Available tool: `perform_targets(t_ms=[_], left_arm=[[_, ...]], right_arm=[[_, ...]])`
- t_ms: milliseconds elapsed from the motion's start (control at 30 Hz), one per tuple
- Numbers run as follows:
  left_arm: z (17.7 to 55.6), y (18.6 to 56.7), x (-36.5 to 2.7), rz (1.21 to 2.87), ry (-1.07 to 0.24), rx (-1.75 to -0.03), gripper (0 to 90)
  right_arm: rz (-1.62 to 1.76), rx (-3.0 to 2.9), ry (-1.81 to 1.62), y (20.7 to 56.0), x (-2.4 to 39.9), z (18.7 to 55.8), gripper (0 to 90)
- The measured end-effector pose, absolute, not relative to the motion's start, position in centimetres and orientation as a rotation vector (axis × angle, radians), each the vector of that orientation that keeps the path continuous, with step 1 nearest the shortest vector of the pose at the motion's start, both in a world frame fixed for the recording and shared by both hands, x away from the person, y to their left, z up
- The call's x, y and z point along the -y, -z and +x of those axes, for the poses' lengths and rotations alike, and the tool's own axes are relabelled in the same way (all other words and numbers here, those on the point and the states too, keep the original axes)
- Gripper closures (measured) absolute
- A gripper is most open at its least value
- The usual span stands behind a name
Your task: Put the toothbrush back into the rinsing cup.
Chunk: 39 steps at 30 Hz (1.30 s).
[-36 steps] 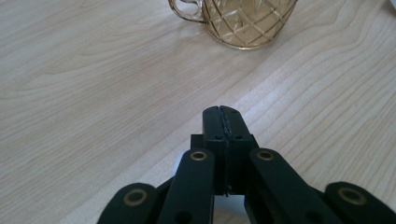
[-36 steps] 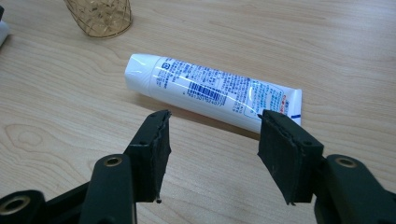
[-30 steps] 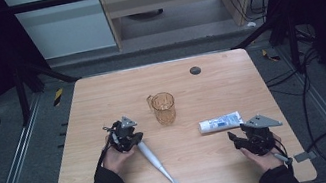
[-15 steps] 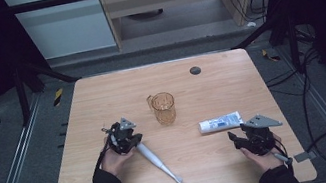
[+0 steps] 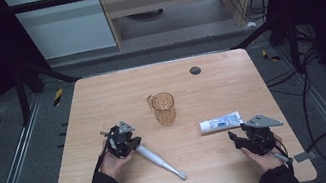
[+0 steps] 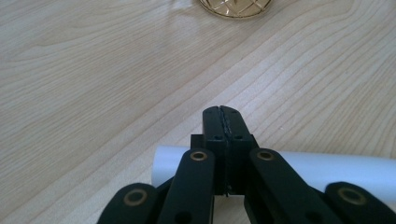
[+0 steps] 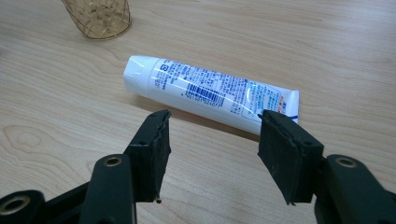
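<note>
White tube [image 7: 210, 95] with blue print; amber, diamond-patterned cup [image 5: 164, 108].

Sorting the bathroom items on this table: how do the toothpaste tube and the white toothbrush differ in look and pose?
The toothpaste tube is broad, flat and covered in blue print and a barcode; the toothbrush is slim, rounded and plain white. The tube lies crosswise ahead of the open right gripper, untouched; the toothbrush lies diagonally, its thick end under the shut left gripper, whose jaws meet with nothing between them. Both are white and lie flat on the wooden table near the amber cup.
</note>
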<state>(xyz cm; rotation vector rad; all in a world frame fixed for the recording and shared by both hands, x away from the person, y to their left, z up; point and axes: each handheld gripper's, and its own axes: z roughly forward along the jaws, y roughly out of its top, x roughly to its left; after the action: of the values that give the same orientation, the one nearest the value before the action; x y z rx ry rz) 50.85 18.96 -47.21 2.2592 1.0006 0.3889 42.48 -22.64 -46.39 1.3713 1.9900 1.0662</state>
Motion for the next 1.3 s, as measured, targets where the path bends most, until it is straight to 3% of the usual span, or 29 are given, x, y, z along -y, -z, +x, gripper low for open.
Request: perform_targets(t_ms=[1300], left_arm=[[46.5,47.2,-20.7,2.262,-0.374,-1.004,89.7]], right_arm=[[1.379,-1.980,-1.060,46.4,23.0,42.4,43.3]])
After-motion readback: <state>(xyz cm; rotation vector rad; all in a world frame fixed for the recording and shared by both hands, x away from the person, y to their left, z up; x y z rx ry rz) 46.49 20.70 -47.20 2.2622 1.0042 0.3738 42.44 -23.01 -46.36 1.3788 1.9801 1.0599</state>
